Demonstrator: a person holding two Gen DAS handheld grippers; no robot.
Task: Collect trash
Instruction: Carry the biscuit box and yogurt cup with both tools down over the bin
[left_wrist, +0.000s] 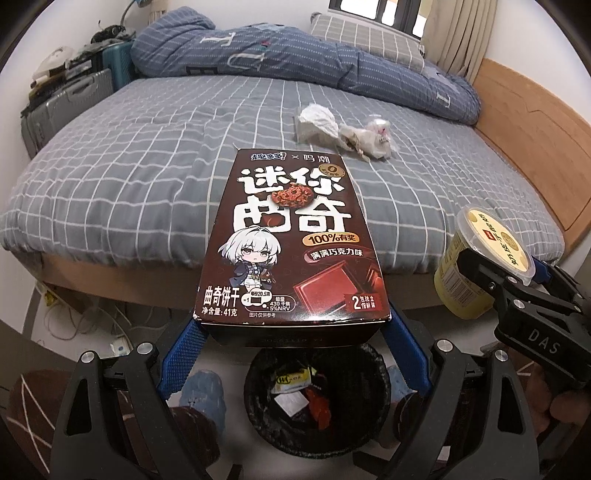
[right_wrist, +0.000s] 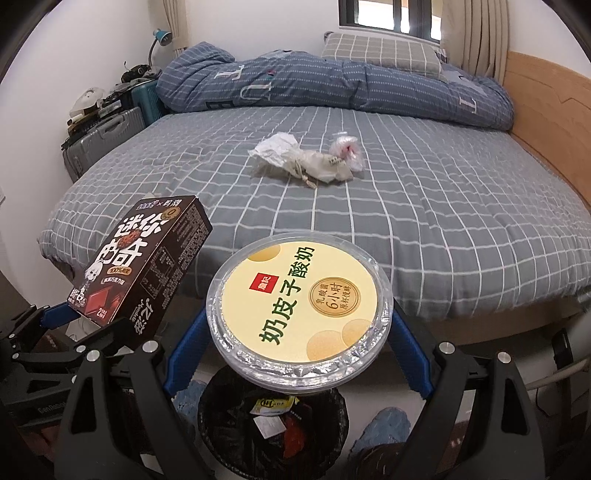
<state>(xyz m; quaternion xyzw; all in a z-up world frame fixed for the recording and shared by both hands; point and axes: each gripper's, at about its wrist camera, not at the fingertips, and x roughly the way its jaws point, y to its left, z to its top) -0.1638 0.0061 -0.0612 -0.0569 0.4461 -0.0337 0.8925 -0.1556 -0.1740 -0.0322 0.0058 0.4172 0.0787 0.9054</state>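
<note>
The left tongs (left_wrist: 295, 325) grip a cookie box (left_wrist: 293, 243) by its near end, its long axis running forward toward the bed (left_wrist: 110, 177). The right tongs (right_wrist: 297, 350) clamp a yogurt cup (right_wrist: 301, 308), lid up. The bin (left_wrist: 317, 400) sits directly below both loads, so each drop looks like a straight release. A crumpled wrapper pile (right_wrist: 306, 157) lies well ahead on the bed.

The bed (right_wrist: 424, 206) wears a grey sheet with a white grid. Near its middle lie a crumpled white tissue (right_wrist: 275, 147) and a scrunched clear plastic wrapper (right_wrist: 347, 149) — close together. A rolled blue duvet (right_wrist: 332, 83) and a checked pillow (right_wrist: 380, 51) lie along the far end.
</note>
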